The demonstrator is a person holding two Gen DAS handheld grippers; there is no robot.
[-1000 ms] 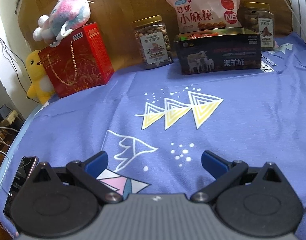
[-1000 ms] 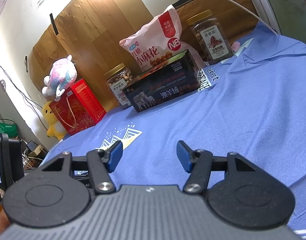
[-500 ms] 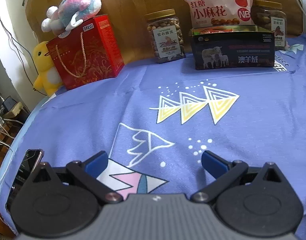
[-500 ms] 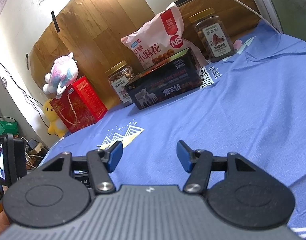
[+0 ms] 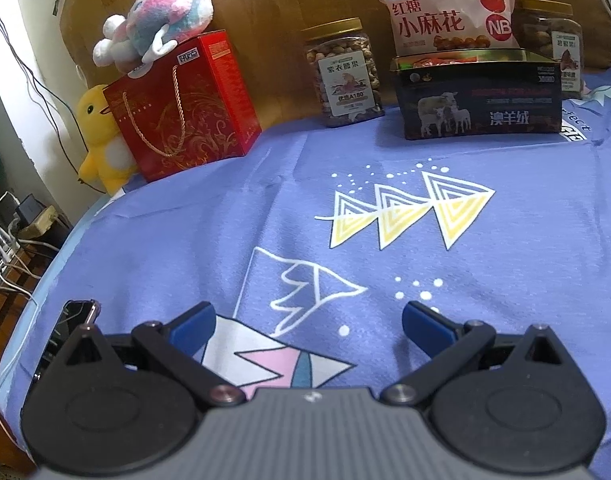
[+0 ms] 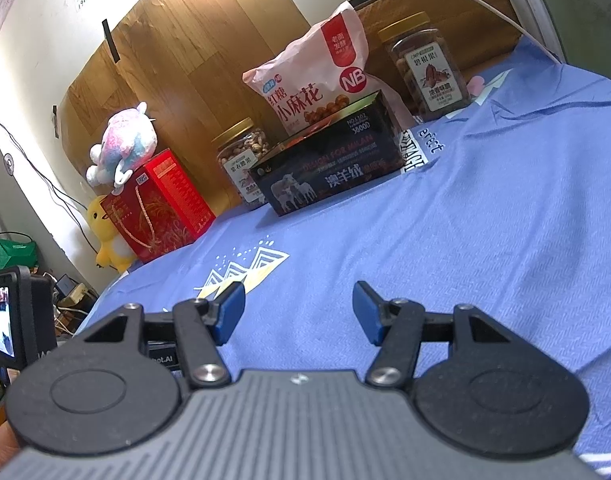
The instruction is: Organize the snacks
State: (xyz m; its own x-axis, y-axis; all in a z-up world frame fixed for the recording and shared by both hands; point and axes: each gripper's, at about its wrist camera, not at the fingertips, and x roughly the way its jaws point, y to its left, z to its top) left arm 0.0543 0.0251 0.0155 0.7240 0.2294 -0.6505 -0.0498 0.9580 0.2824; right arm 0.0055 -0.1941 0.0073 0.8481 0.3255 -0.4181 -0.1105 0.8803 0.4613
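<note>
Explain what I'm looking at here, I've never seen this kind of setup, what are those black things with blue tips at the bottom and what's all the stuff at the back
These are two views from cameras mounted on hand-held grippers; a person carries one in each hand. Each camera looks forward along its own two fingers, so the black arms with blue pads at the bottom are the tool itself.

One picture is from the left gripper, the other from the right gripper. Both are open and hold nothing.

They hang over a blue cloth printed with triangles. Along the far edge, against a wooden board, stand a red gift box with a plush toy on top, a yellow duck toy beside it, a jar of nuts, a dark open box with sheep pictured on it, a pink snack bag standing behind that box, and a second jar to the right.
</note>
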